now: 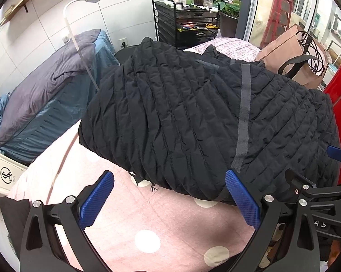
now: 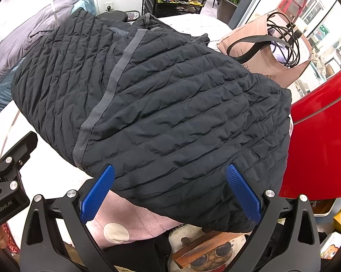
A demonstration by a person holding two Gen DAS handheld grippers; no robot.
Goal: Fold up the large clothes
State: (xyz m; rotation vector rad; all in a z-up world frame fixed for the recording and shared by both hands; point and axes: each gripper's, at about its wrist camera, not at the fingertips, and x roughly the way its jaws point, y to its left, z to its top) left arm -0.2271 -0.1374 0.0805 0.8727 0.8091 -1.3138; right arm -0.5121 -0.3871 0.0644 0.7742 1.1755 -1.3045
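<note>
A black quilted jacket (image 1: 193, 113) with a grey tape stripe (image 1: 244, 113) lies in a folded bundle on a pink cloth with white dots (image 1: 147, 222). It also fills the right wrist view (image 2: 170, 113). My left gripper (image 1: 170, 188) is open and empty, its blue pads (image 1: 97, 199) just before the jacket's near edge. My right gripper (image 2: 170, 183) is open and empty, its blue pads (image 2: 243, 192) at the jacket's near hem. The right gripper's body shows at the right in the left wrist view (image 1: 306, 190).
A pink paper bag (image 2: 272, 49) with black cables stands behind the jacket. A red panel (image 2: 317, 136) is at the right. A black wire rack (image 1: 186, 20) with bottles stands at the back. A grey and blue bedding pile (image 1: 45, 95) is at the left.
</note>
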